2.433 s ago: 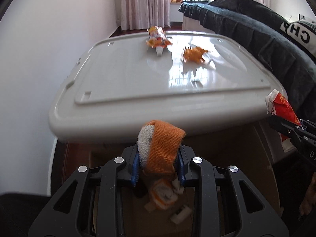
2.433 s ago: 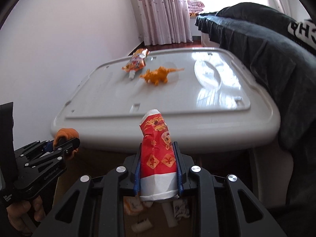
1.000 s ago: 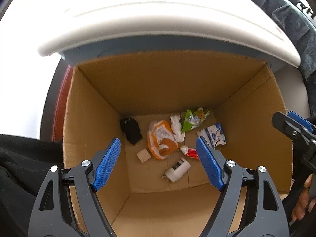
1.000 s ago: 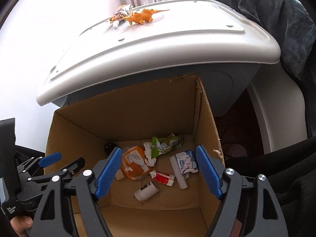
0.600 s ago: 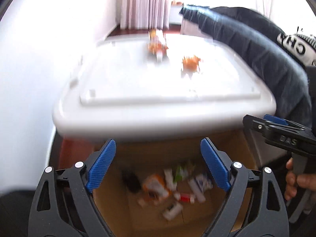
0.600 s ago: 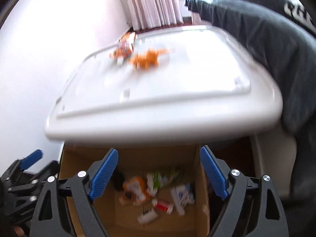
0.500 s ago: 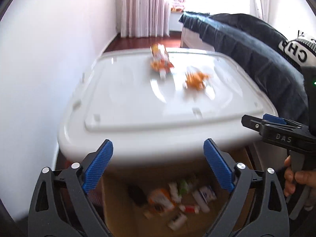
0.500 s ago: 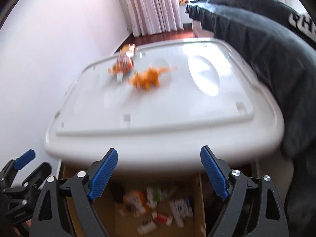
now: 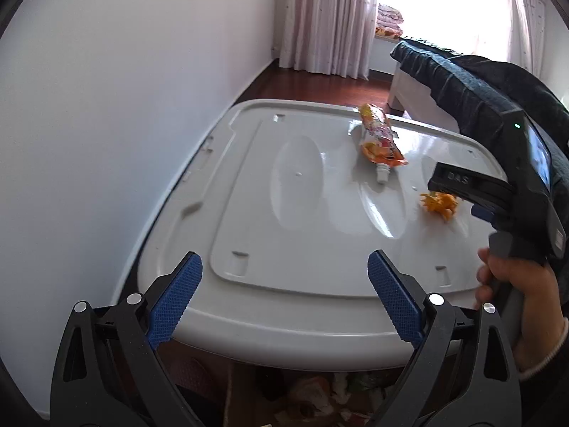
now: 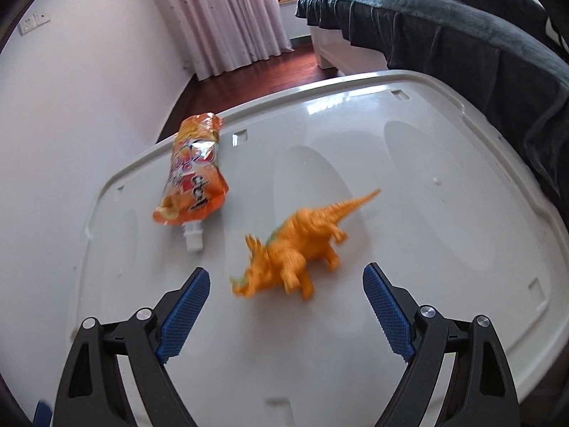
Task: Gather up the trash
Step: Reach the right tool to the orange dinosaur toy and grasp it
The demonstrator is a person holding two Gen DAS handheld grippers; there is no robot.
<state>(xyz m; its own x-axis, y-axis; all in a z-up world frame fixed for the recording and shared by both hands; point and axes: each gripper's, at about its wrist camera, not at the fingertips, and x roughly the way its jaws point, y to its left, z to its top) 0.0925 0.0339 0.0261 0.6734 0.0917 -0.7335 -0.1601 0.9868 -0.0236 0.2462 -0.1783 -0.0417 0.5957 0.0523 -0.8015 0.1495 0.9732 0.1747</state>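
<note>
An orange spouted snack pouch [image 9: 380,140] [image 10: 193,178] and an orange toy dinosaur [image 9: 439,204] [image 10: 302,245] lie on a grey plastic bin lid [image 9: 302,213] [image 10: 409,185]. My left gripper [image 9: 284,299] is open and empty over the lid's near edge. My right gripper [image 10: 284,306] is open and empty, low over the lid, with the dinosaur just ahead between its fingers [image 10: 185,302]. In the left wrist view the right gripper's body [image 9: 498,185] hangs above the dinosaur. Trash in the cardboard box [image 9: 320,398] shows below the lid's edge.
A white wall [image 9: 106,106] runs along the lid's left side. A bed with a dark blanket [image 10: 462,35] stands at the right. Curtains [image 9: 330,17] and wooden floor [image 9: 320,85] lie beyond the lid.
Both grippers let go of their trash over the box, then rose and moved forward over the lid. The right gripper has come close to the dinosaur.
</note>
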